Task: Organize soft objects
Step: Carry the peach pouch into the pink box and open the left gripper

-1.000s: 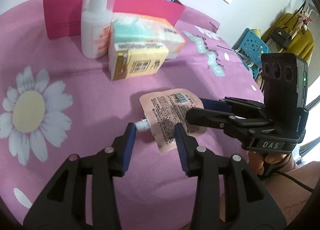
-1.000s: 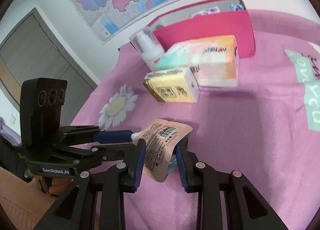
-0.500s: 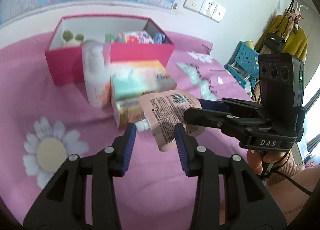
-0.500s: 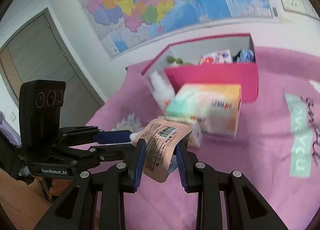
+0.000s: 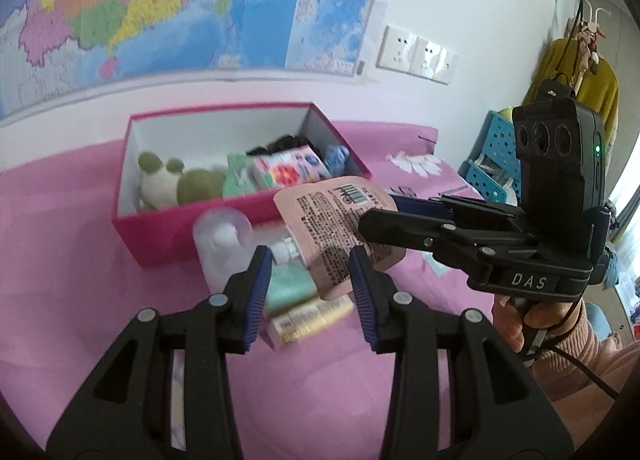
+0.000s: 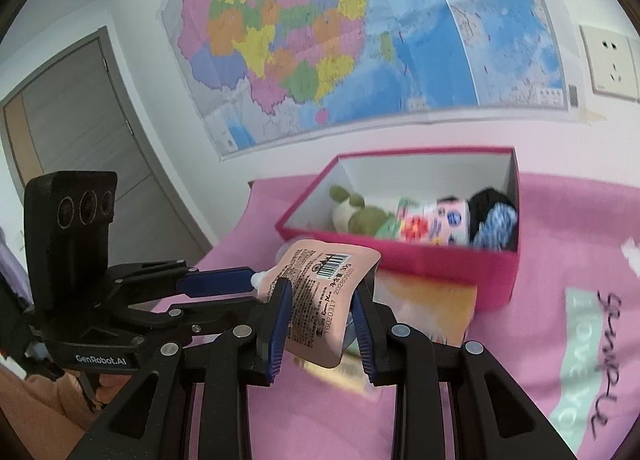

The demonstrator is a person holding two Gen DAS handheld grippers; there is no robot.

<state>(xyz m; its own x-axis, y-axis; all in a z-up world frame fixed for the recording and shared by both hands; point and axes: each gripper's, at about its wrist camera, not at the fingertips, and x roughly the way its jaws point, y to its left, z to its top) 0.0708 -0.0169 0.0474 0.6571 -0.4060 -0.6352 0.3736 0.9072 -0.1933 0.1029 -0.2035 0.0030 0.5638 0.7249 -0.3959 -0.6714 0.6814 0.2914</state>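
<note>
Both grippers, left gripper (image 5: 312, 274) and right gripper (image 6: 322, 322), are narrowed onto one pink pouch (image 5: 334, 228). It has been lifted off the pink bedcover (image 5: 72, 260) and now hangs just before the red box (image 5: 168, 236), so dropping in seems next. "DAS" and "GenRobot.AI" are readable on the grippers, "20280320" on the pouch.

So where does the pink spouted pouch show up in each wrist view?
Left wrist: pink pouch just right of centre, between the left tool's fingers, spout pointing left.
Right wrist: same pouch low at centre, between the right tool's fingers, barcode on top.
Shared landmark: the pink box beyond the pouch, below the wall map.
</note>
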